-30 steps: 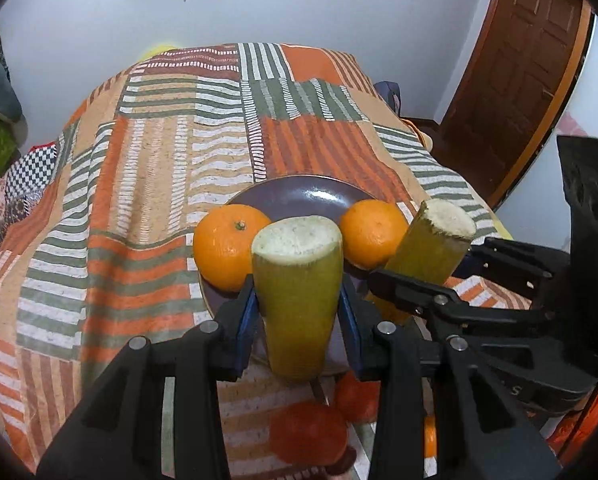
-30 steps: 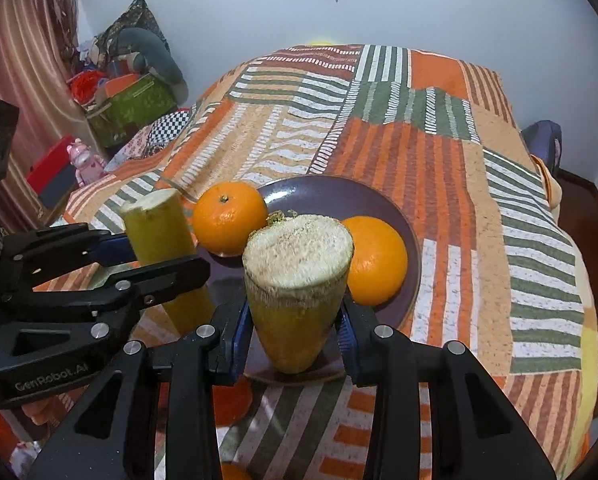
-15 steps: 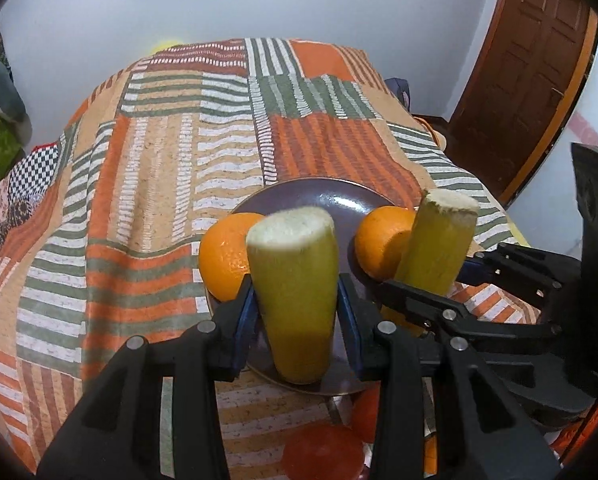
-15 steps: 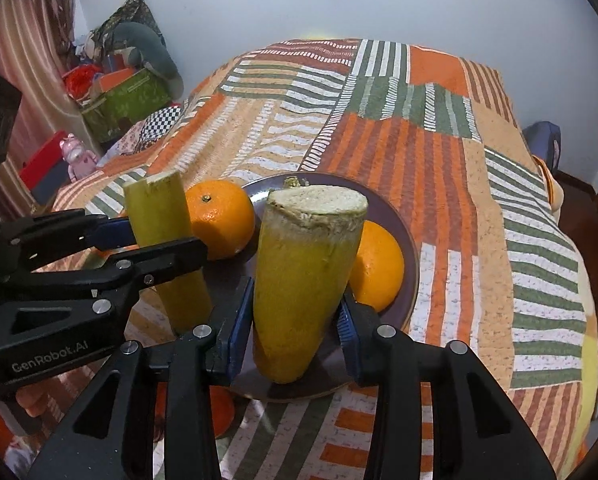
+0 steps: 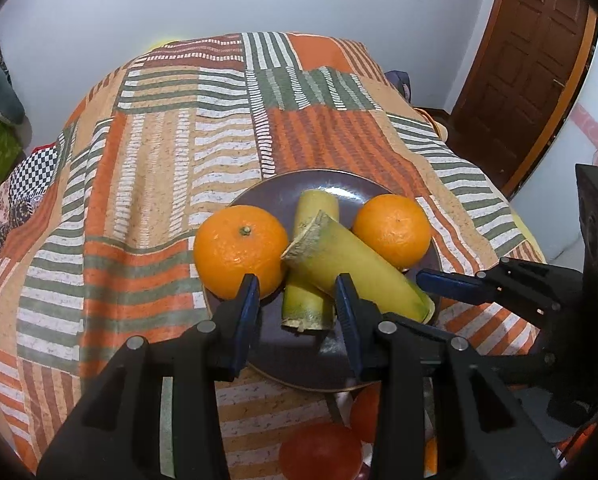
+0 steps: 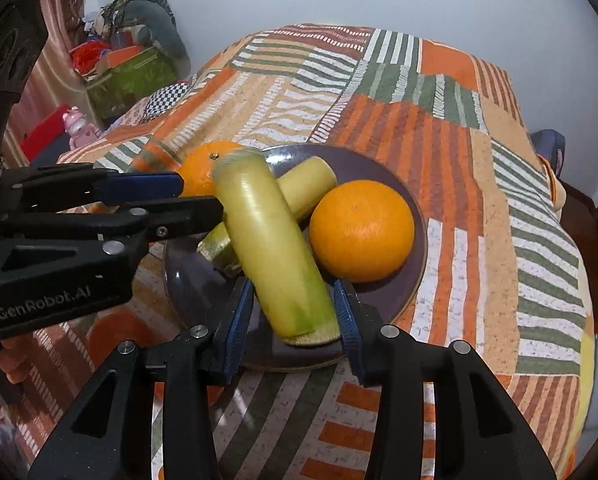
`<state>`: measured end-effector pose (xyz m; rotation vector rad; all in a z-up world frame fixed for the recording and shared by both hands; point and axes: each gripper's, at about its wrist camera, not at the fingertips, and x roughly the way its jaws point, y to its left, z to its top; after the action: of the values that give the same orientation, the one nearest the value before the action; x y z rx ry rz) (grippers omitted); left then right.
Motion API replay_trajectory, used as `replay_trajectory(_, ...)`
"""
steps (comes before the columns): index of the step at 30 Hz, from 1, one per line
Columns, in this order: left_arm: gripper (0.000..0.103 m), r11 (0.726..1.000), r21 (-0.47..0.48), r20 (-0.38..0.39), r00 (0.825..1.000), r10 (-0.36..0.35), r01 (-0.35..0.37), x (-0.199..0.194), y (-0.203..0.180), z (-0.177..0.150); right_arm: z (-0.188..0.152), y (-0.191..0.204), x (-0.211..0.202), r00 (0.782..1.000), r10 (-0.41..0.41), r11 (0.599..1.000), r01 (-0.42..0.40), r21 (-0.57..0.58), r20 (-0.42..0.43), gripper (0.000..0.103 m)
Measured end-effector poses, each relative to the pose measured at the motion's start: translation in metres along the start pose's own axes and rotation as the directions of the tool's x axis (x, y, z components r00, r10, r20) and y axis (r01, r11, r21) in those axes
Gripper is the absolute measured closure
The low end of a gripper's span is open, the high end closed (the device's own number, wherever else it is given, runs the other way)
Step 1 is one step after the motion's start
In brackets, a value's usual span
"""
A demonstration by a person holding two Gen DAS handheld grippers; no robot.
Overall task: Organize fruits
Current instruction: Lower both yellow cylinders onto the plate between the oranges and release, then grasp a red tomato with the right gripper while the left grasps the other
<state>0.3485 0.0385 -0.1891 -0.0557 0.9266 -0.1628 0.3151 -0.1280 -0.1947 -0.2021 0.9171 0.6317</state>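
A dark plate [image 5: 299, 360] on the striped bedspread carries two oranges [image 5: 239, 252] [image 5: 393, 230] and two yellow-green cut stalk pieces. One piece [image 5: 307, 304] lies flat, its near end between the fingers of my left gripper [image 5: 299, 304], which is open with a gap beside the left pad. The second piece [image 6: 275, 248] leans across the first, blurred. Its lower end sits between the pads of my right gripper [image 6: 295, 312], whose jaws are opening and do not press on it. In the right wrist view my left gripper [image 6: 201, 196] reaches in from the left.
Red-orange fruits [image 5: 321, 456] lie on the bedspread [image 5: 159, 160] just in front of the plate, partly hidden by my fingers. A brown door [image 5: 531, 60] stands at the right. Boxes and clutter [image 6: 131, 76] sit on the floor left of the bed.
Both stalk pieces stood upright in the grippers over the plate. Now both have tipped over and lie on the plate, crossed, and neither gripper presses on its piece.
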Motion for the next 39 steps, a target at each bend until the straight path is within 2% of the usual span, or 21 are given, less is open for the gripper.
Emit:
replay_trajectory(9,0.062,1.000,0.000,0.031,0.999,0.017,-0.017,-0.033,0.001,-0.009,0.001,-0.006,-0.024,1.000,0.012,0.998,-0.013,0.056,0.018,0.064)
replay_trajectory(13,0.054,1.000,0.014,0.057,0.998,0.026,-0.026,-0.057,-0.003,-0.019,-0.002,-0.001,-0.046,0.999,0.008,0.999,-0.011,0.049,0.044,0.063)
replay_trajectory(21,0.043,0.999,0.013,0.047,0.998,0.032,-0.033,-0.084,-0.004,-0.044,-0.014,0.011,-0.078,0.996,0.015,0.999,-0.018,0.041,0.083,0.050)
replay_trajectory(24,0.043,1.000,0.011,0.013,1.000,0.028,-0.028,-0.082,-0.006,-0.059,-0.020,0.017,-0.084,0.996,0.007,0.999,-0.011,0.039,0.089,0.045)
replay_trajectory(31,0.043,1.000,0.019,-0.073,0.997,0.020,-0.019,-0.062,-0.014,-0.091,-0.040,0.019,-0.085,0.998,-0.003,0.999,0.001,0.039,0.065,0.045)
replay_trajectory(39,0.043,1.000,-0.019,-0.110,0.994,-0.001,-0.001,-0.034,-0.014,-0.095,-0.057,0.021,-0.073,1.000,-0.008,0.999,0.008,0.043,0.014,0.044)
